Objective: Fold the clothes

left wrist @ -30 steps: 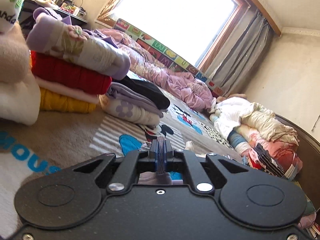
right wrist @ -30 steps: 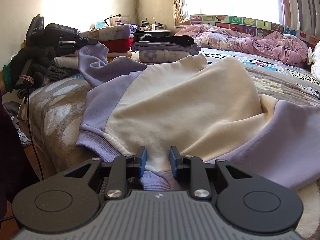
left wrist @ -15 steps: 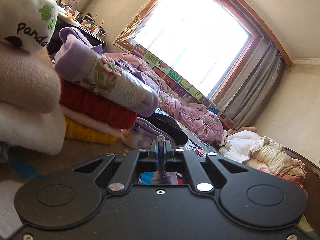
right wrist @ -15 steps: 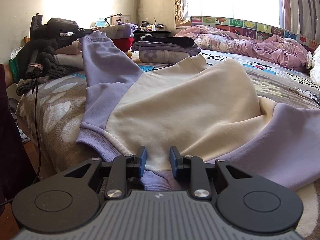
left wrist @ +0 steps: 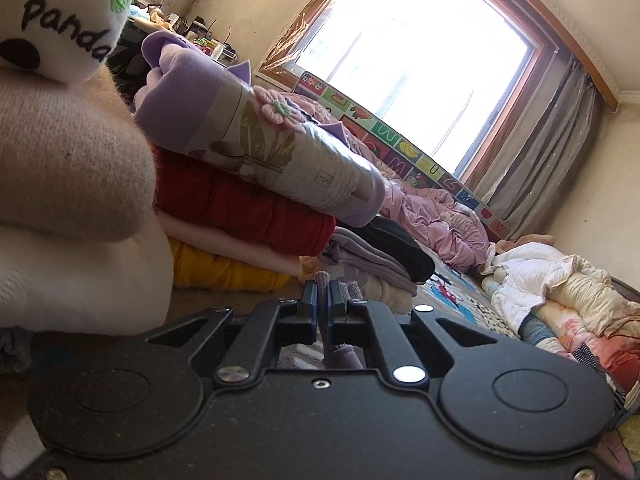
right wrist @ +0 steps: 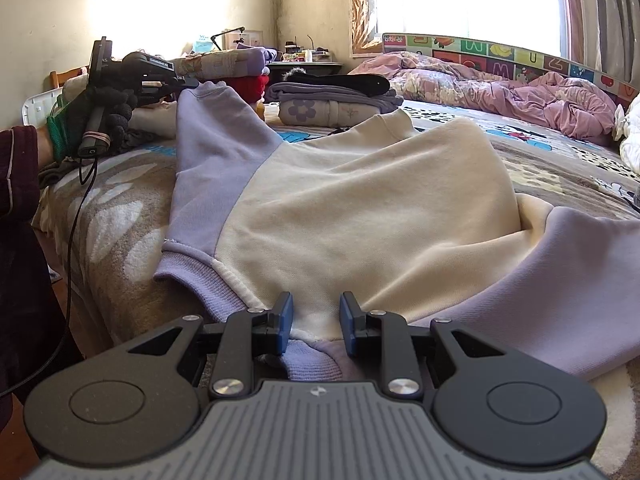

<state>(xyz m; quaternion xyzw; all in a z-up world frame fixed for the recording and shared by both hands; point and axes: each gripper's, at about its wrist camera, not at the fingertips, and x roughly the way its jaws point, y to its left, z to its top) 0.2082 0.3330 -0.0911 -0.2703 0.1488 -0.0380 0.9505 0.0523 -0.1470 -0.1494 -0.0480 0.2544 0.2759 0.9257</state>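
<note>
At the bed's near edge, left claw (right wrist: 188, 80) grips the sweatshirt (right wrist: 360, 208) cuff; right claw (right wrist: 315, 326) gapes over the hem: lift the sleeve taut, then lay it flat across.

The left gripper (right wrist: 188, 80) has lifted the cream-and-lilac sweatshirt's lilac sleeve (right wrist: 212, 136) off the bed, higher and rightwards towards the folded clothes stack (left wrist: 240, 184).

Sweatshirt (right wrist: 360, 208) on bed (right wrist: 120, 216); folded stacks (right wrist: 336, 100) behind.

Sweatshirt (right wrist: 360, 208) — soft matt fleece cloth, ribbed hem (right wrist: 208, 284).
</note>
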